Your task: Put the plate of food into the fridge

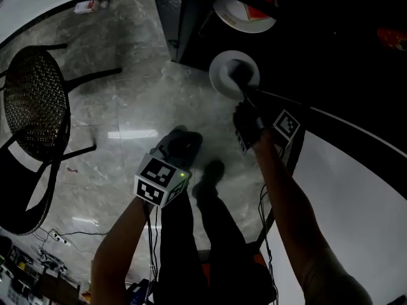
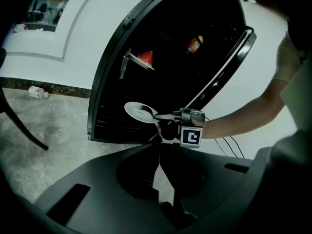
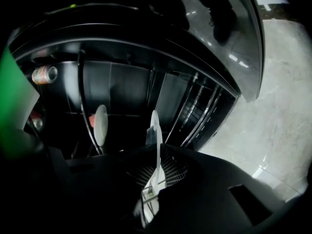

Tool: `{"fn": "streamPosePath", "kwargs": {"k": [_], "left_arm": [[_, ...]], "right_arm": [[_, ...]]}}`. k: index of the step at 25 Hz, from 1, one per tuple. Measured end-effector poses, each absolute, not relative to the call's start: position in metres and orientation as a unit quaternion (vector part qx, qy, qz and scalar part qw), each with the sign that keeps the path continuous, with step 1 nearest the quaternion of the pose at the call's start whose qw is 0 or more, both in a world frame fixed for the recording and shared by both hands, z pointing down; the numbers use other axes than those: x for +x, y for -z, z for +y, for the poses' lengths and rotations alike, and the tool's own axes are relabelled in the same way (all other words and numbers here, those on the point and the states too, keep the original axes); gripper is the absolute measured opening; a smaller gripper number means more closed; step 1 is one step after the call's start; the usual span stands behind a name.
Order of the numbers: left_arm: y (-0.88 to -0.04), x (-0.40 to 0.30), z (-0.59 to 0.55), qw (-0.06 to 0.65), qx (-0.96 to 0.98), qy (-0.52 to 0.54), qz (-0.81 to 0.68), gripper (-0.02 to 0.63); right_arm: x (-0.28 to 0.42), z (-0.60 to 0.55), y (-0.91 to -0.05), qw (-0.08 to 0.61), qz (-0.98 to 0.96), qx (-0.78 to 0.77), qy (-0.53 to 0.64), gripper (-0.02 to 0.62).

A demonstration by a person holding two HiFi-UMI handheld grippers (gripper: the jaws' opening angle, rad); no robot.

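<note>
Right tongs [image 3: 157, 152] closed on the rim of the white plate [image 3: 155, 128], which shows edge-on between the two pads in the right gripper view. In the head view the right tongs [image 1: 243, 89] reach in over the plate [image 1: 224, 75] from its near side. There is a dark patch at the plate's middle; cannot tell if it is food or shadow.

Left tongs [image 2: 158, 149] closed, jaws together with nothing between them. In the head view the left tongs [image 1: 183, 140] hang over the floor [image 1: 121, 107], well apart from the plate.

In the left gripper view the plate [image 2: 136, 112] is about level, in the air at the open front of the black fridge [image 2: 105, 77], low down, below the shelf [image 2: 130, 58].

A second plate [image 1: 236, 16] with red food [image 1: 257, 13] sits on that shelf inside. A jar [image 2: 194, 44] stands higher up in the fridge. The fridge door [image 2: 233, 57] is swung open to the right.

Black mesh chair [image 1: 35, 107] on the grey marble floor, far left, well apart from the fridge.
</note>
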State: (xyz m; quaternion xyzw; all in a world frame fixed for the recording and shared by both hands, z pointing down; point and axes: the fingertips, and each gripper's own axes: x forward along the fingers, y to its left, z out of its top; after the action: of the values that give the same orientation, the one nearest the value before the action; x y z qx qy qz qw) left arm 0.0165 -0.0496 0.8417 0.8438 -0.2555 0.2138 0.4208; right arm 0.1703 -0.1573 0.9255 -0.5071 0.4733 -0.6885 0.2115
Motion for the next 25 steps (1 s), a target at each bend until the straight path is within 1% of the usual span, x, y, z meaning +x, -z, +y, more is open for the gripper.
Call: {"fn": "streamPosePath", "kwargs": {"k": [9,13,25], "left_arm": [[-0.848,0.009,-0.050,0.419,0.844,-0.222,-0.251,0.011],[-0.852,0.004,-0.049,0.420,0.842,-0.222,-0.254,0.011],[-0.859,0.007,-0.033,0.425,0.841,-0.221,-0.253,0.011]], "right_arm": [[0.165,-0.171,-0.943,0.238,0.442,-0.532,0.682,0.028],[0.166,-0.173,-0.951,0.240,0.436,-0.538,0.680,0.029],[0.190,-0.176,-0.979,0.260,0.398,-0.575,0.666,0.028]]}}
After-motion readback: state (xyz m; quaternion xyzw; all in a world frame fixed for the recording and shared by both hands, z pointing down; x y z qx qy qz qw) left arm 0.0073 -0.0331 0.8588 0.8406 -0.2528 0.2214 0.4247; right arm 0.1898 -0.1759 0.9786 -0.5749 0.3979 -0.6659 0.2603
